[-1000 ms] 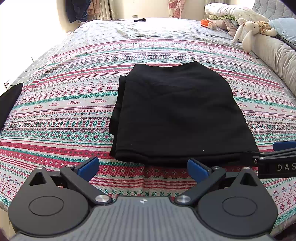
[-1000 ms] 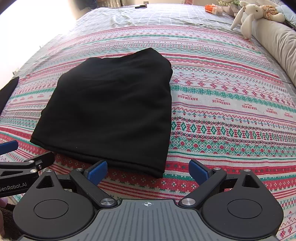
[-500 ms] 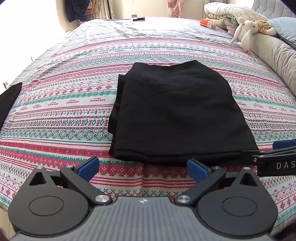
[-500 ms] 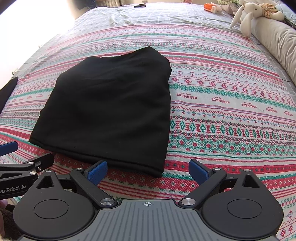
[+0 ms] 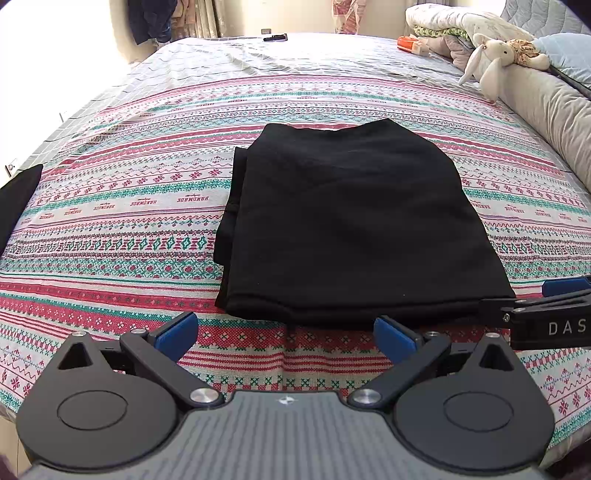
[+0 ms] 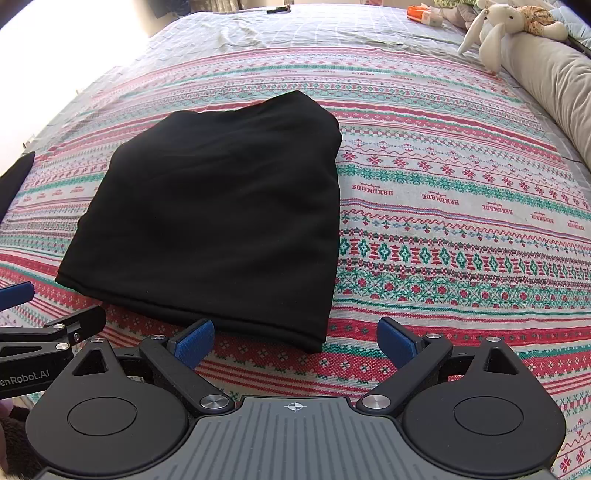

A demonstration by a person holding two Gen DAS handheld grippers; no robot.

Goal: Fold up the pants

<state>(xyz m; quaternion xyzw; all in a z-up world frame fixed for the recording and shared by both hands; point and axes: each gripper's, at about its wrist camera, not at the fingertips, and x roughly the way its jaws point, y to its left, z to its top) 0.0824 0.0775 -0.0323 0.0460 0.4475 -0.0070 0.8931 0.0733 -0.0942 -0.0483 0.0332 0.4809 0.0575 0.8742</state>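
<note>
Where both tools (image 5: 282, 334) (image 6: 295, 339) gape empty, folded black pants (image 5: 354, 229) on striped bedspread (image 5: 122, 221), plush rabbit (image 5: 491, 55) beyond.

A bed (image 5: 110, 229) under a striped, patterned cover, with clutter along its far and right edges.

A white plush rabbit (image 5: 487, 55) lies on a long beige bolster (image 5: 546, 107) at the right side; behind it sit folded quilts (image 5: 454, 22) and a small orange-and-white item (image 5: 410, 43). A dark slim object (image 5: 275, 37) lies at the far edge, a black cloth (image 5: 18, 195) at the left edge, and dark clothing (image 5: 151, 18) hangs beyond.
</note>
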